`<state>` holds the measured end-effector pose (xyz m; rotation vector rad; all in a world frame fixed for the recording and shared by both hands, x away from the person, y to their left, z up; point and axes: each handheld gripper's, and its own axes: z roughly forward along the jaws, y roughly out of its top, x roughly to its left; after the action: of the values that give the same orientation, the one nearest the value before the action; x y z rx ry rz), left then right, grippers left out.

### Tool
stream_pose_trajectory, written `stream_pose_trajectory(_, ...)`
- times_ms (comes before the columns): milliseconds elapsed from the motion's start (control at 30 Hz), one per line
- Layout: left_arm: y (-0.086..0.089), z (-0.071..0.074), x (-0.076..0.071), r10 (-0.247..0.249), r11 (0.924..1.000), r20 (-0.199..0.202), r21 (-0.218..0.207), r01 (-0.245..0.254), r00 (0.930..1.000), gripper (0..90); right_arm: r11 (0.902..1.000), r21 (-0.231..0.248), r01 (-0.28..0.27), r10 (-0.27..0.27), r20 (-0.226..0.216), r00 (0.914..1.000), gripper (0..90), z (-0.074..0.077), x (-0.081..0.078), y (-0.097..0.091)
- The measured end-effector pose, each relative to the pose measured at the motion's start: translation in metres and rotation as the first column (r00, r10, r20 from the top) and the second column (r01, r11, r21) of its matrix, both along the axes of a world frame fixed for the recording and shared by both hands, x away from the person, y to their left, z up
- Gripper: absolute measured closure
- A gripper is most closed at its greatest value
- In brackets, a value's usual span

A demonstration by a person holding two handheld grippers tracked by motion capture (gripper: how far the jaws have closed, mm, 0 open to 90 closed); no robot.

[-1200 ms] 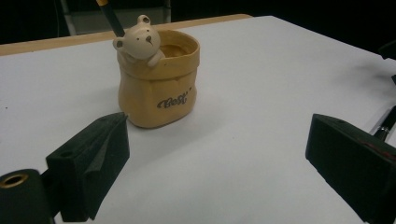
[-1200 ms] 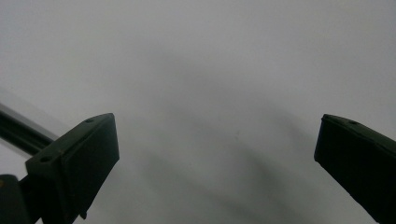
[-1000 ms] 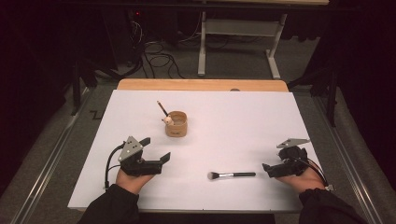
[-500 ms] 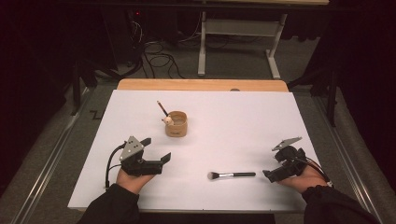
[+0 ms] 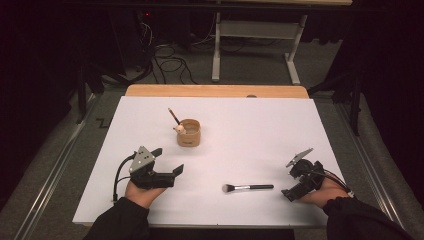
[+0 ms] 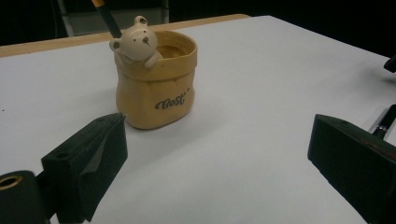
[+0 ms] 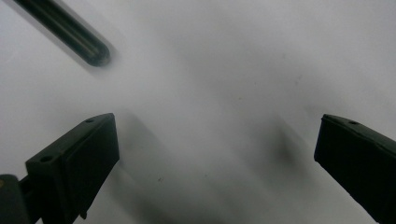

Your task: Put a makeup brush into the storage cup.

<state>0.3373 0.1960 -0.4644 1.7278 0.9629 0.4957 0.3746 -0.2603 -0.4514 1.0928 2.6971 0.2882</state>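
Tilted down now since a second ago, right gripper (image 5: 296, 186), jaws wide open, brush (image 5: 248, 187) at 9 o'clock. Left gripper (image 5: 167, 165) open too, empty.

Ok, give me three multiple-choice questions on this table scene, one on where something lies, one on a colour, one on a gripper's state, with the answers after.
1. Where does the makeup brush lie?
A. inside the pot
B. flat on the white table between the two grippers, nearer the right one
C. in the left gripper's jaws

2. What colour is the bear pot?
A. blue
B. tan yellow
C. red

3. How stands the right gripper?
A. open, holding nothing
B. shut on the brush
C. shut on the pot

Answers: 1 B, the high view shows it flat on the sheet, left of the right gripper. 2 B, the left gripper view shows its tan yellow wall. 3 A, its jaws stand wide apart over bare table.
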Motion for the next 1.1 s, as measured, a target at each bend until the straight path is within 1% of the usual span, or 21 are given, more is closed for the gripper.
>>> stream_pose_trajectory(200,-0.001,0.0,0.0,-0.003,1.0,0.0,0.005,0.003,1.0,5.4,0.9991,-0.022,-0.037,0.037,-0.029,0.9989,1.6,0.002,0.0,0.004)
stream_pose_trajectory(333,-0.001,0.0,0.0,-0.004,1.0,0.001,0.006,0.004,1.0,5.4,0.9983,-0.03,-0.05,0.048,-0.049,0.9976,3.5,0.005,0.0,0.008)
stream_pose_trajectory(367,-0.001,0.0,0.0,-0.004,1.0,0.002,0.006,0.004,1.0,5.4,0.9985,-0.03,-0.046,0.044,-0.053,0.9976,3.9,0.006,-0.001,0.01)
stream_pose_trajectory(467,-0.001,0.0,0.0,-0.006,1.0,0.002,0.008,0.006,1.0,5.4,0.9973,-0.029,-0.068,0.067,-0.052,0.9964,6.2,0.009,-0.001,0.016)
stream_pose_trajectory(500,-0.001,0.0,0.0,-0.006,0.9999,0.002,0.008,0.006,1.0,5.4,0.9974,-0.03,-0.066,0.064,-0.055,0.9964,6.9,0.01,-0.002,0.019)
stream_pose_trajectory(533,-0.001,0.0,-0.001,-0.005,1.0,0.003,0.007,0.005,1.0,5.4,0.9962,-0.038,-0.078,0.076,-0.052,0.9957,7.5,0.011,-0.002,0.021)
stream_pose_trajectory(667,-0.001,0.0,-0.001,-0.005,1.0,0.006,0.009,0.005,1.0,5.3,0.9946,-0.034,-0.098,0.096,-0.067,0.9932,11.3,0.014,-0.003,0.031)
stream_pose_trajectory(733,-0.001,0.0,-0.001,-0.008,0.9999,0.003,0.015,0.008,1.0,5.3,0.9935,-0.035,-0.108,0.106,-0.065,0.9922,11.8,0.016,-0.002,0.036)
stream_pose_trajectory(833,-0.002,0.0,0.0,-0.009,0.9999,0.002,0.013,0.009,1.0,5.2,0.991,-0.038,-0.128,0.126,-0.062,0.9901,12.9,0.018,-0.001,0.042)
stream_pose_trajectory(933,-0.002,0.0,0.0,-0.009,0.9999,0.005,0.014,0.009,0.9999,5.2,0.9893,-0.039,-0.141,0.138,-0.058,0.9887,14.4,0.02,0.0,0.05)
stream_pose_trajectory(1033,-0.001,0.0,0.0,-0.009,0.9999,0.005,0.015,0.009,1.0,5.2,0.9847,-0.038,-0.17,0.167,-0.058,0.9842,15.1,0.019,0.001,0.056)
stream_pose_trajectory(1100,-0.002,0.0,-0.001,-0.008,0.9999,0.006,0.012,0.008,1.0,5.2,0.9836,-0.039,-0.176,0.174,-0.061,0.9829,15.8,0.018,0.001,0.061)
